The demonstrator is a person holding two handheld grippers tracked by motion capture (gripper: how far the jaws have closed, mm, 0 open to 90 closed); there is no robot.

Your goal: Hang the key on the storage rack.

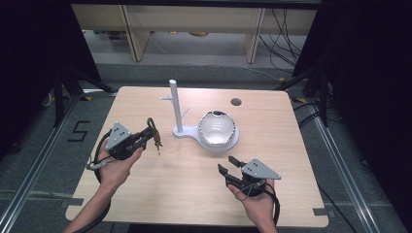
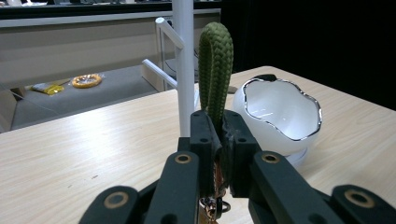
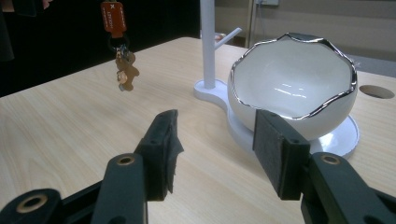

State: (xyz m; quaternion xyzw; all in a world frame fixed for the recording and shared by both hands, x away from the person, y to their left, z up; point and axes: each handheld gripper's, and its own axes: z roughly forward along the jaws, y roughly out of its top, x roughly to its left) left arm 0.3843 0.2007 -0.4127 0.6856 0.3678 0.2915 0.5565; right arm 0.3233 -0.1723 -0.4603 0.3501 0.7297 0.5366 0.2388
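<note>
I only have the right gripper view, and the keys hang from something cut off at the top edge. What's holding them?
Observer: The left gripper. Its fingers are shut on the green braided loop above the keys.
Operator: Is that loop on the stand yet?
Observer: No. In the high view it is left of the white stand, not touching it.

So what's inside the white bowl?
The white bowl looks empty: its glossy white inside shows, down to the bottom in the high view. In both gripper views the near rim hides the lowest part.
</note>
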